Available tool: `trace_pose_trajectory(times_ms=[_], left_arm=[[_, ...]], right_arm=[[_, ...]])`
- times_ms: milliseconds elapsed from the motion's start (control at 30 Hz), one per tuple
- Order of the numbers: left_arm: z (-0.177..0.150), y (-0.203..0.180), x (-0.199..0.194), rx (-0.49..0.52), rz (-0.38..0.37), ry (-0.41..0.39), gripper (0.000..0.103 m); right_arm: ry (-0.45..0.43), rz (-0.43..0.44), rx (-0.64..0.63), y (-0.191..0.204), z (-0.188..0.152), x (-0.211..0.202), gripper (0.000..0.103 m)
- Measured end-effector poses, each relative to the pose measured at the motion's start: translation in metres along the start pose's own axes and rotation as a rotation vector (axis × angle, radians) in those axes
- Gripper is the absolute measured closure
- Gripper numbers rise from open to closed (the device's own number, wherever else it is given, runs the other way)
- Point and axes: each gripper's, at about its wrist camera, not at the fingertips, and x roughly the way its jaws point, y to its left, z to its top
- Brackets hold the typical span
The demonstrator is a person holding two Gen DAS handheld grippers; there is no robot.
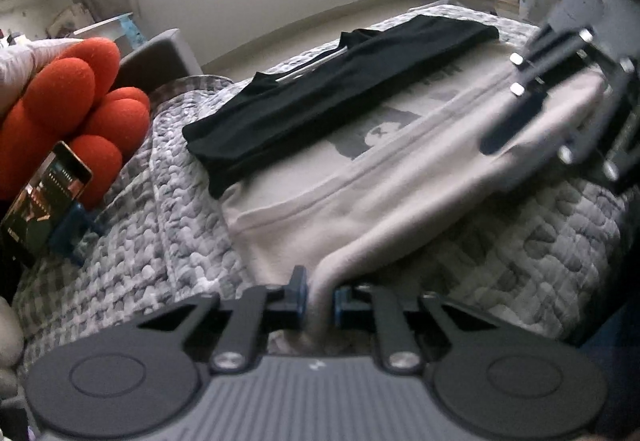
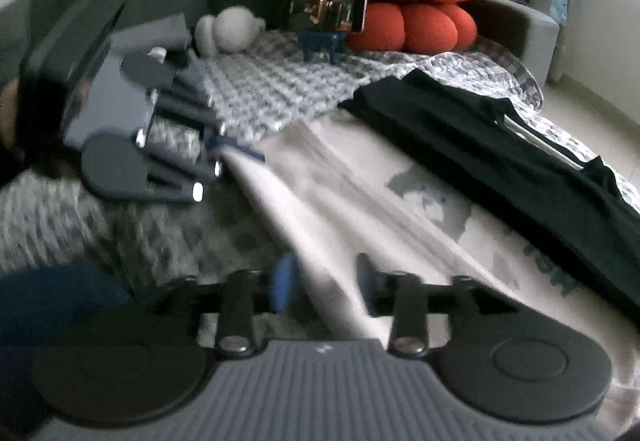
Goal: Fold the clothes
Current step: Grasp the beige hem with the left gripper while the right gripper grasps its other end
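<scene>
My left gripper pinches a fold of the pale T-shirt on the quilt; my right gripper straddles its edge, spread. Beyond both lies a folded black garment.

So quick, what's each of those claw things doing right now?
Left gripper: jaws shut on a fold of the pale shirt.
Right gripper: jaws open, the shirt's edge lying between them.

The dark printed figure on the pale grey T-shirt lay half hidden under the folded black garment; motion blur smeared the right gripper.
</scene>
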Motion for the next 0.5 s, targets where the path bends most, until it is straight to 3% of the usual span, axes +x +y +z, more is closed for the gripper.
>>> trace_pose_trajectory(times_ms=[233,500], left_arm=[[0.0,0.004,0.002,-0.027,-0.014,-0.003,0.09],[0.0,0.006,0.003,-0.039,-0.017,-0.003,0.087]], right_arm=[[0.084,-0.158,-0.076,-0.007,-0.04,-0.021,0.06],[0.087,-0.289,-0.034,-0.033,-0.07,-0.049,0.066]])
